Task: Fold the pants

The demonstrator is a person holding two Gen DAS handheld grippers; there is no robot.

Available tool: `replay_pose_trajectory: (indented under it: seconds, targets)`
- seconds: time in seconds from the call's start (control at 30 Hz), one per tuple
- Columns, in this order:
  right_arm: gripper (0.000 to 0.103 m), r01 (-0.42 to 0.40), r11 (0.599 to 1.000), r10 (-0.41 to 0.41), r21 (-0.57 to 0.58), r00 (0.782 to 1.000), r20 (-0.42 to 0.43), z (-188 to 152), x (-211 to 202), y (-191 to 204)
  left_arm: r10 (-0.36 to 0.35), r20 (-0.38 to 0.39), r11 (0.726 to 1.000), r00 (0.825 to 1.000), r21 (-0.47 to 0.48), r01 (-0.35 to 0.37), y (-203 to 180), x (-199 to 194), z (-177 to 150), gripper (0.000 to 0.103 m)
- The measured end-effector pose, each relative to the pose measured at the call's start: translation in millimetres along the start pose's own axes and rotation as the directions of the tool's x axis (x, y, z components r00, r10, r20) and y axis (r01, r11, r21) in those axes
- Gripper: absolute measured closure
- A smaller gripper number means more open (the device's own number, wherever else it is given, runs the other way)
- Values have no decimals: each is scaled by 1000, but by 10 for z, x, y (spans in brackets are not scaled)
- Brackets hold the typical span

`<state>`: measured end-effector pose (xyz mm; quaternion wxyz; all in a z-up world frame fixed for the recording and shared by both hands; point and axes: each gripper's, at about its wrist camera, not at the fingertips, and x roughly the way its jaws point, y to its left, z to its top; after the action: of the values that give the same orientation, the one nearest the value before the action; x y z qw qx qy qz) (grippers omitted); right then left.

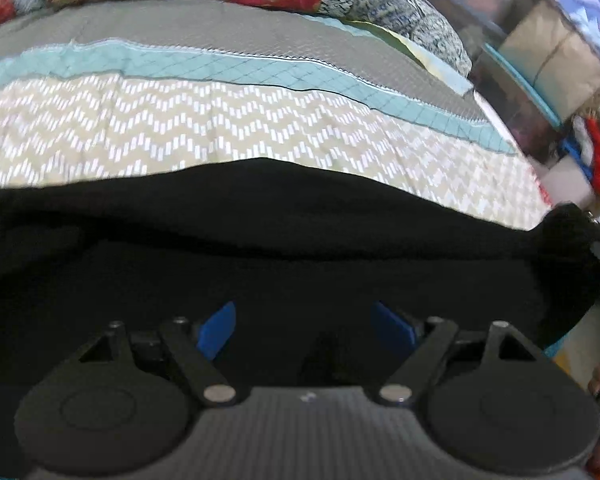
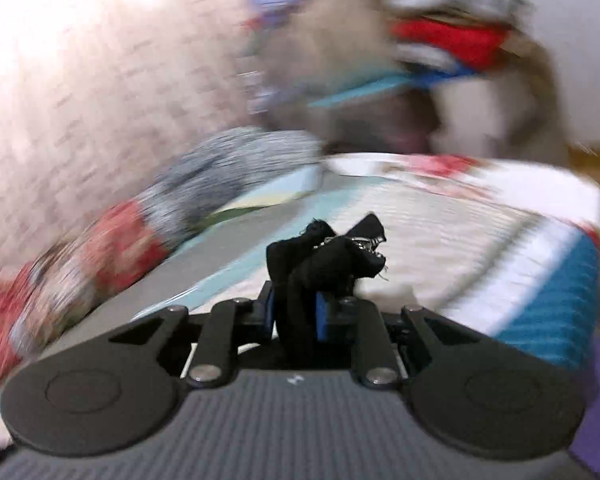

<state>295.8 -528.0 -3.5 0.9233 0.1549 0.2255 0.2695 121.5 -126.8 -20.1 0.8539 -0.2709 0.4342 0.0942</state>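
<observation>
Already the right gripper [image 2: 296, 316] pinches a bunched corner of the black pants [image 1: 260, 248], which lie on the bed [image 1: 220, 128]; left gripper [image 1: 303, 326] gapes empty above them. Soft, limp cloth likely handles best by its edges.

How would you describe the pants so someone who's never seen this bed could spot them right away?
Start at the bed's zigzag-patterned cover. The pants lie across its near part, below the teal stripe. They are the only plain black cloth there; all the other fabrics are pale or patterned.

pants [image 1: 260, 248] | black, spread flat on patterned bedspread | one bunched end pinched, lifted
</observation>
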Motion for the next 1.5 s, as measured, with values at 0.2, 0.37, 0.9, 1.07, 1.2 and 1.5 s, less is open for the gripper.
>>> replay_pose_trajectory:
  seconds: [0.2,0.37,0.9,1.07,1.2,1.5]
  targets:
    - [84,-233,919,164,-319,960,-227,-536,201,1129,-98,-2,994,995,-50,98,58,-48,-7,25]
    - [65,-309,758,48,-575,905,-423,-1283,419,1647,-114,-14,993,993,-40,113,56,-40,-30,25]
    - [80,-286,937,172,-201,878,-448,-1016,451,1141,-120,-85,982,989,134,130,-698,511,150,29]
    - [87,-232,971,174,-62,859,-482,-1107,696,1013,-11,-108,988,994,153,28,-642,880,122,26]
    - [84,-229,971,166,-72,859,-485,-998,656,1142,-6,-98,987,995,157,21,-686,720,112,31]
    - [81,-315,949,289,15,852,-436,-962,448,1595,-203,106,979,973,49,199,234,-639,-381,18]
